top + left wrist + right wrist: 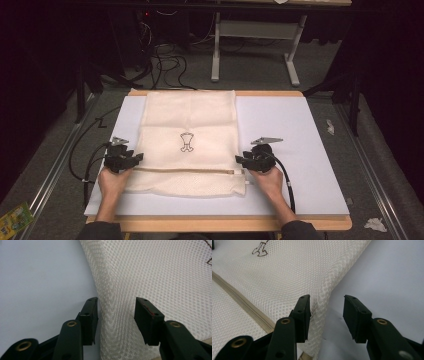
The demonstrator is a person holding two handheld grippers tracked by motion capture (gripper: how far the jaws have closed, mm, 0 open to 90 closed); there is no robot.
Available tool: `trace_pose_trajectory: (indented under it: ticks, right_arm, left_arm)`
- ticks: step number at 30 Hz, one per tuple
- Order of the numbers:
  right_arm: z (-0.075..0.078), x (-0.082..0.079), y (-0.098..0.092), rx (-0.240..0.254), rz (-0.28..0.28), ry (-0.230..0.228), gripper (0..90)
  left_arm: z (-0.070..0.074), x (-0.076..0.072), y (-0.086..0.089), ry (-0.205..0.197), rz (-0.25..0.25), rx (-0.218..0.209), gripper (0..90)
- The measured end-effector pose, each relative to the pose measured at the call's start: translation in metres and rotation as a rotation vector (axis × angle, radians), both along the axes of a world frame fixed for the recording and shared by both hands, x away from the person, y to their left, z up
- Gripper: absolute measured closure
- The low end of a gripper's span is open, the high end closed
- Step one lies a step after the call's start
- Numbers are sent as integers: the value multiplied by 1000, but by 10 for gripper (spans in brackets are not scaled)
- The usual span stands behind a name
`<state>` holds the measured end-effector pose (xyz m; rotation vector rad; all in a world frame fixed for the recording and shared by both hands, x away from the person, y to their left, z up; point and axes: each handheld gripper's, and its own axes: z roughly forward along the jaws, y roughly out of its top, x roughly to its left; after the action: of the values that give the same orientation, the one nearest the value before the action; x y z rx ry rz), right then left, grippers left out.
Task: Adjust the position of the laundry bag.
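Both tools [134,159] [240,160] astride mesh bag [190,120] edges, seemingly unclamped.

Cream mesh bag [190,140] flat on table, zipper near.

Readable text: none in any view.
Sign on the mesh bag [187,137]: a small dark outline drawing [186,142] near its middle, with no letters; its shape is too small to name.
Same drawing in the right gripper view: a dark brown outline [260,249] at the top edge, cut off.
Green packet [14,218] on the floor: print too small to read.
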<state>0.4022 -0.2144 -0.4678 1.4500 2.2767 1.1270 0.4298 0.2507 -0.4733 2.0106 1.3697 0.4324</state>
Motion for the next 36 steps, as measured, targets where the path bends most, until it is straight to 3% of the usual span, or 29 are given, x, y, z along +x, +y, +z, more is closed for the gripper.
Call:
trace_pose_trajectory:
  ticks: [7, 13, 26, 36]
  right_arm:
    - [-3, 4, 7, -5, 29, 20, 702]
    - [-3, 4, 11, -34, 49, 13, 846]
    - [0, 3, 6, -27, 47, -7, 863]
    - [6, 1, -7, -30, 17, -21, 863]
  left_arm:
    - [1, 1, -2, 12, -26, 5, 667]
    - [5, 2, -3, 11, -37, 12, 827]
    - [8, 2, -6, -6, -52, -2, 853]
    - [13, 4, -20, -21, -81, -16, 853]
